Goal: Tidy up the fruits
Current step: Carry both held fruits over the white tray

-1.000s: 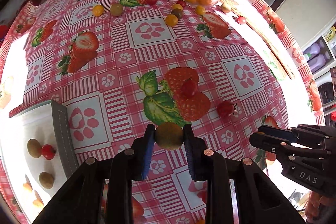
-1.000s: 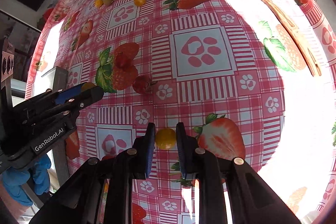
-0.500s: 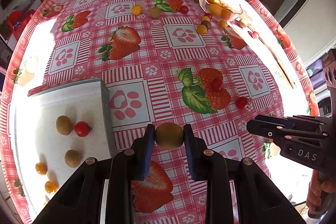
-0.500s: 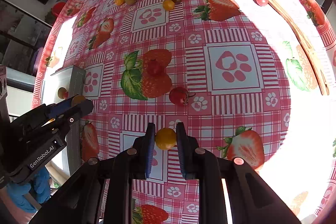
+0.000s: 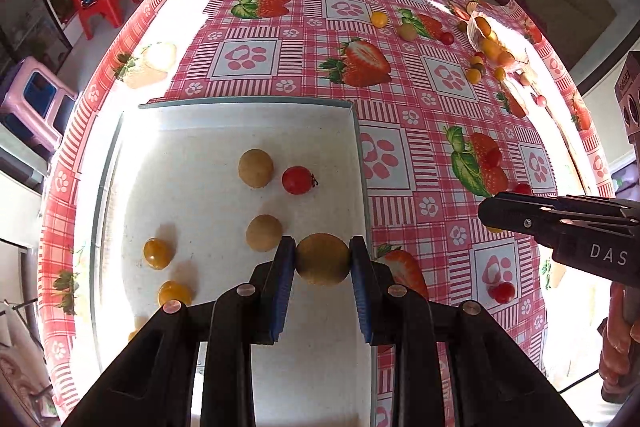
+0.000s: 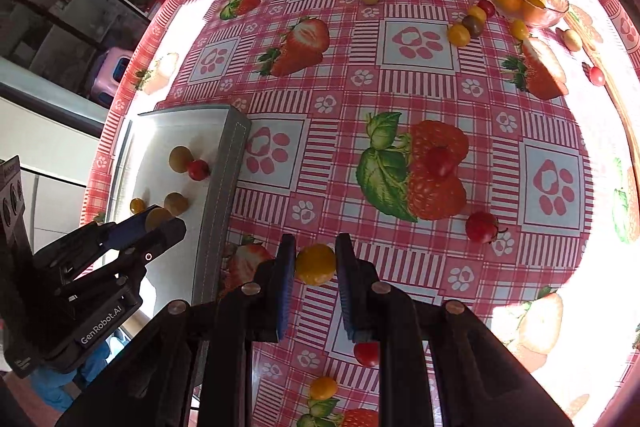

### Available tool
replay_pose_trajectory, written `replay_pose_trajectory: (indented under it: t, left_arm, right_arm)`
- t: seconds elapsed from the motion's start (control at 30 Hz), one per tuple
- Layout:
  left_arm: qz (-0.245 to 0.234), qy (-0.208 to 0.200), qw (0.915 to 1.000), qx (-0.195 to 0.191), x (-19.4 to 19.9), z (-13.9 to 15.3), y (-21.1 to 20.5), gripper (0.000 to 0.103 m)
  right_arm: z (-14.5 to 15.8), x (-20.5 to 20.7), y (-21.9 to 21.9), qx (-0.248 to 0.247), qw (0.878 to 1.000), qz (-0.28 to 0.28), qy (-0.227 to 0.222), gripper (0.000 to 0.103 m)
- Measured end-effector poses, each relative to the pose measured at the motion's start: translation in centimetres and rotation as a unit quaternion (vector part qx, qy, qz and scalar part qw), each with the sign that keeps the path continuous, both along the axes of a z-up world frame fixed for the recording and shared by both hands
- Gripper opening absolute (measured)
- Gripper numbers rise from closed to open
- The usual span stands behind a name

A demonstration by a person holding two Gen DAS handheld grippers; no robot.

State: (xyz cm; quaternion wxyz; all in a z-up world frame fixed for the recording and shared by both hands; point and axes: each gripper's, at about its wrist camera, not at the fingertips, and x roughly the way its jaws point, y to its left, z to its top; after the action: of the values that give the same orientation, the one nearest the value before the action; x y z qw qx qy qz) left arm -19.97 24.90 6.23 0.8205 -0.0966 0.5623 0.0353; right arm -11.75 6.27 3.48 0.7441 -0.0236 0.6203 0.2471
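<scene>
Two handheld claws over a round worktop (image 5: 304, 75) covered in a pink checked cloth printed with strawberries and paw marks.

The left claw (image 5: 322, 259) is closed on a tan-green round fruit (image 5: 322, 259), gripped between its blue pads. It hangs over the right part of a shallow white tray (image 5: 200, 131), just inside the tray's right wall. In the tray lie two tan fruits (image 5: 256, 168), a red tomato (image 5: 297, 180) just beside the upper tan one, and two yellow tomatoes (image 5: 158, 253) towards the left.

The right claw (image 6: 316, 264) is closed on a yellow tomato (image 6: 316, 264), pinched between its pads. It hangs over the bare cloth, just right of the tray's grey outer wall.

Other fruit is scattered on the cloth: a red tomato with stem (image 6: 482, 227) to the right of the right claw, a darker red one (image 6: 440, 161) on a printed berry, and a small red (image 6: 366, 353) and yellow one (image 6: 323, 387) near the lower edge of the right view. At the far side stands a glass bowl (image 6: 554, 15) of orange fruit, with a few loose yellow, brown and red tomatoes beside it.
</scene>
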Motion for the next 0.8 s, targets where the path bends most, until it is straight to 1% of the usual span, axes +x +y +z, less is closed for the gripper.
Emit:
replay_pose_trajectory:
  t: [0.23, 0.4, 0.6, 0.8]
  left_arm:
    - [0.053, 0.01, 0.9985, 0.007, -3.4, -0.7, 3.7, 0.029]
    - [0.086, 0.026, 0.9959, 0.012, -6.0, -1.8, 5.9, 0.029]
    - [0.108, 0.04, 0.993, 0.027, -8.2, -3.2, 7.4, 0.029]
    - [0.119, 0.049, 0.9913, 0.029, -9.1, -4.4, 8.0, 0.029]
  right_arm:
    - [-0.1, -1.0, 5.8, 0.006, 0.998, 0.062, 0.002, 0.022]
    - [-0.5, -2.3, 9.5, 0.008, 0.995, 0.103, 0.007, 0.022]
    - [-1.7, -4.0, 13.3, 0.005, 0.989, 0.146, 0.017, 0.022]
    - [-3.3, -5.1, 16.0, -0.004, 0.985, 0.171, 0.029, 0.022]
